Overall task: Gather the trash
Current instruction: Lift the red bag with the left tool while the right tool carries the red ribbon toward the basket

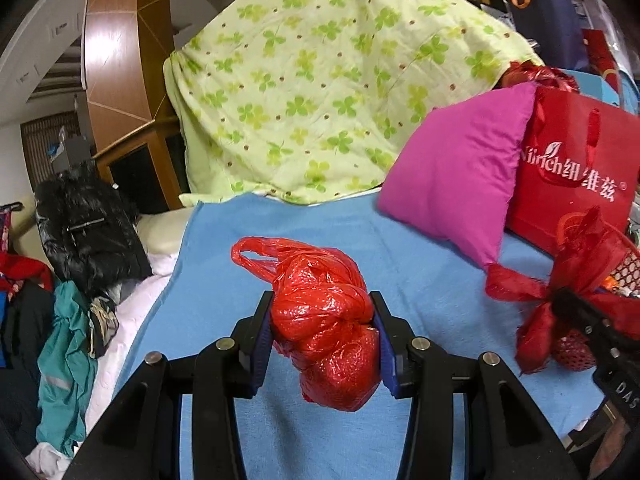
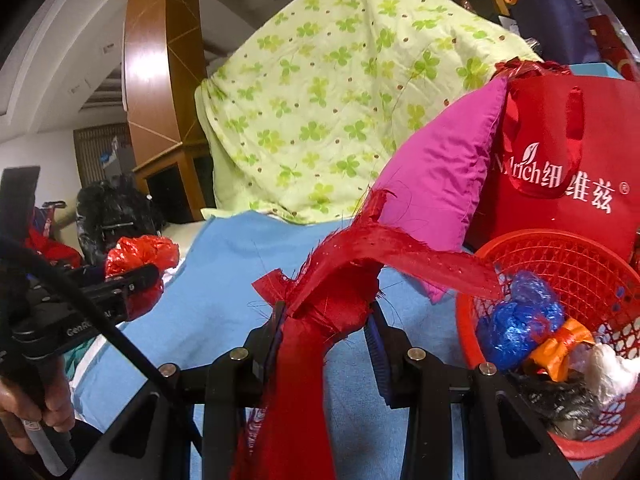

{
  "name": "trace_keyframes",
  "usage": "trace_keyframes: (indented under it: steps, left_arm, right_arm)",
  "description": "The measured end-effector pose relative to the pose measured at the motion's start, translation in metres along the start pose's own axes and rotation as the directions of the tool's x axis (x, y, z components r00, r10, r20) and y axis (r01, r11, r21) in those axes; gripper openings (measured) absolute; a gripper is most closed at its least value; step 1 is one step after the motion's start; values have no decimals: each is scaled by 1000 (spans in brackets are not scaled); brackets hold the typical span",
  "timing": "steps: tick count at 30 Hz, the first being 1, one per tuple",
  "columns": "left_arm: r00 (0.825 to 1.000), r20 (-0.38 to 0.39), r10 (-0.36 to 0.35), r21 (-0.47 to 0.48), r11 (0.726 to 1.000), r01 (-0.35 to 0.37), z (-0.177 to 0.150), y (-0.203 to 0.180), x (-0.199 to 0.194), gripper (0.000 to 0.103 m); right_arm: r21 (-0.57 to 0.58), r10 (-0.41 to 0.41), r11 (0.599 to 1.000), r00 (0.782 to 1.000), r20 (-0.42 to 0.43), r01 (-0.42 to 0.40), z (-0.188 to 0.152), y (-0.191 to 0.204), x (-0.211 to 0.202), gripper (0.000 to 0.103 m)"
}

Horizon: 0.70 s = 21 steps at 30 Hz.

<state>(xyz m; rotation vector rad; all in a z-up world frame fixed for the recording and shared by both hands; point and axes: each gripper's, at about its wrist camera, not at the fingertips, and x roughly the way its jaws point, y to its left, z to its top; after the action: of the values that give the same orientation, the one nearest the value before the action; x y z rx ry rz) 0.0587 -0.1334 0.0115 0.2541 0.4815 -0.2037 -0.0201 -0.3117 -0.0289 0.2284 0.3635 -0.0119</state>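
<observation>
My left gripper [image 1: 323,312] is shut on a crumpled red plastic bag [image 1: 324,320] and holds it above the blue sheet [image 1: 224,248]; the same bag shows at the left of the right wrist view [image 2: 140,256]. My right gripper [image 2: 327,316] is shut on a knotted red cloth [image 2: 332,300], whose frayed strip reaches toward a red mesh basket [image 2: 568,256] at the right. The basket holds a blue bag [image 2: 516,328], an orange scrap [image 2: 560,348], white and dark trash. In the left wrist view the red cloth [image 1: 552,300] hangs at the right.
A magenta pillow [image 1: 452,184] and a red paper shopping bag [image 1: 576,168] stand behind on the bed. A green clover-print quilt [image 1: 320,80] is piled at the back. A black jacket [image 1: 84,224] and teal clothes [image 1: 68,364] lie left of the bed.
</observation>
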Motion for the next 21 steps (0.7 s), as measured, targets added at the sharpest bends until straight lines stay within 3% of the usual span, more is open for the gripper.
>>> trace_keyframes:
  steps: [10,21]
  left_arm:
    - [1000,25,-16,32,999,15,5,-21,-25,47]
    - [1000,-6,-12,47,999,12,2,-34,-15,47]
  right_arm:
    - [-2,-7,1000,997,80,7,4,-5,-27,40]
    - [30,4,1000,996,94,-7,9,-16,-31,40]
